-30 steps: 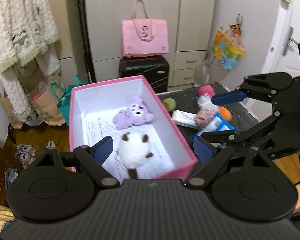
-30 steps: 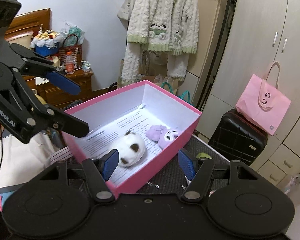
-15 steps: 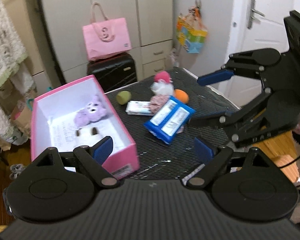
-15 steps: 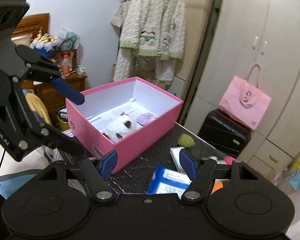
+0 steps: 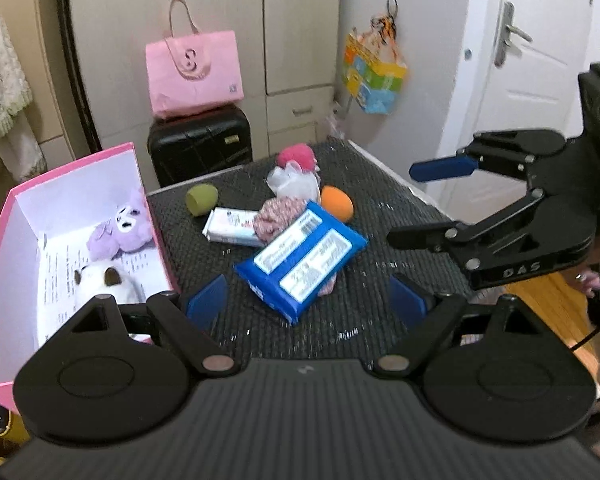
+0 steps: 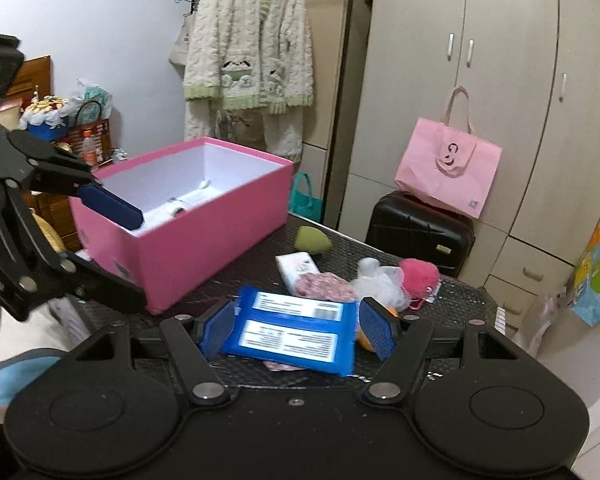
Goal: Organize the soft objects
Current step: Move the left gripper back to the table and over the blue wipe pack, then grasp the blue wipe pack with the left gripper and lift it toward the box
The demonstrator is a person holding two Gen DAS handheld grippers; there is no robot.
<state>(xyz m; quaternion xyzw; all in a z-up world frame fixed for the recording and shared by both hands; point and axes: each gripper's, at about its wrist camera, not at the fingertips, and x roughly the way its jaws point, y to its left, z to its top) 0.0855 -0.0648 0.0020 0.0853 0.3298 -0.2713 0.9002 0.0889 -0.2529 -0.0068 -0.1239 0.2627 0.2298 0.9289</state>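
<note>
A pink box (image 5: 4, 216) stands at the table's left and holds a purple plush (image 5: 120, 228) and a white plush (image 5: 104, 284). A blue wipes pack (image 5: 304, 260) lies mid-table on a pink patterned cloth (image 5: 276, 216), with a white tissue pack (image 5: 230, 232), green sponge (image 5: 201, 199), orange ball (image 5: 337, 209), white mesh pouf (image 5: 294, 184) and pink pompom (image 5: 296, 156) behind. My left gripper (image 5: 306, 304) is open and empty above the table's near edge. My right gripper (image 6: 296, 330) is open, its jaws on either side of the blue pack (image 6: 296, 332). The pink box (image 6: 204, 248) sits left.
A black suitcase (image 5: 200, 148) with a pink bag (image 5: 194, 74) stands behind the table by the wardrobe. A door (image 5: 536, 60) is at right. A knit cardigan (image 6: 248, 48) hangs on the wall; cluttered wooden furniture (image 6: 56, 128) is behind the box.
Both grippers have swung right, away from the pink box, toward the pile on the table. The right gripper has dropped lower and now straddles the blue pack.
</note>
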